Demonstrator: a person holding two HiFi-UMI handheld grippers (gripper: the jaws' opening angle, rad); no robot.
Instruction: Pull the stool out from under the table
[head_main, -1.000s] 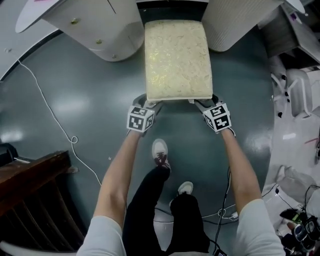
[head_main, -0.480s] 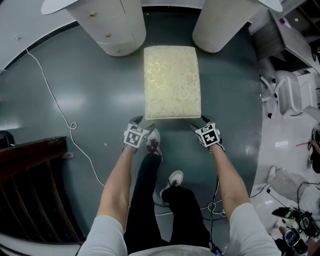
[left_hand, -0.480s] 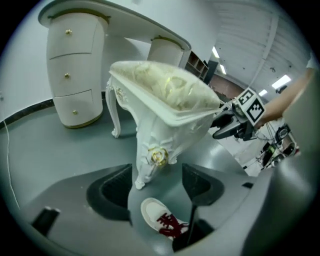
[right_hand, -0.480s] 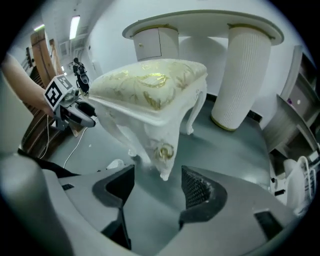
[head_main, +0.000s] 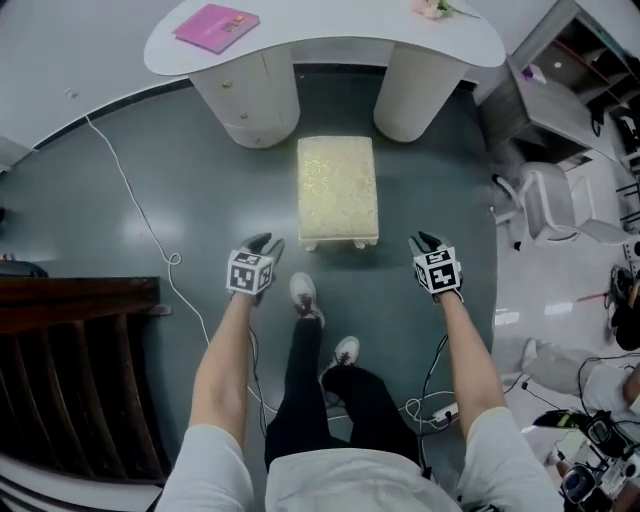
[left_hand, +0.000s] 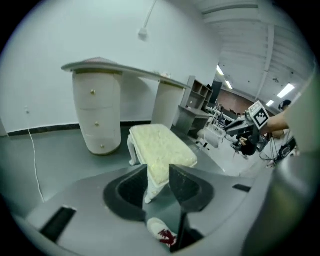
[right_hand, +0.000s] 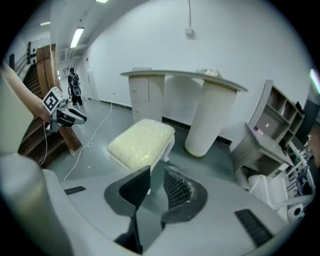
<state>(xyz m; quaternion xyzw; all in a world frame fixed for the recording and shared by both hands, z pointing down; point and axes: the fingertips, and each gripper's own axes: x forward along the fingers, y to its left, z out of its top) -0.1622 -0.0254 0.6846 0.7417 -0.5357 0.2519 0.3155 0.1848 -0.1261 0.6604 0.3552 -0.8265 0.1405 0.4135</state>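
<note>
The cream cushioned stool (head_main: 338, 190) stands on the dark floor just in front of the white table (head_main: 330, 35), clear of its two round pedestals. My left gripper (head_main: 262, 243) hangs to the left of the stool's near end, apart from it. My right gripper (head_main: 422, 240) hangs to the right of that end, also apart. Both grippers' jaws have just been closing and now stand partly apart with nothing between them. The left gripper view shows the stool (left_hand: 160, 145) beyond the left gripper (left_hand: 159, 172). In the right gripper view the stool (right_hand: 140, 142) lies beyond the right gripper (right_hand: 157, 180).
A pink book (head_main: 215, 27) lies on the table. A white cable (head_main: 140, 220) runs across the floor at the left, above a dark wooden structure (head_main: 70, 370). A white chair (head_main: 550, 205) and shelving stand at the right. The person's shoes (head_main: 303, 295) are just behind the stool.
Both grippers have let go of the stool's near corners and risen away from it, their jaws narrower. The stool looks smaller and stands out in front of the table.
</note>
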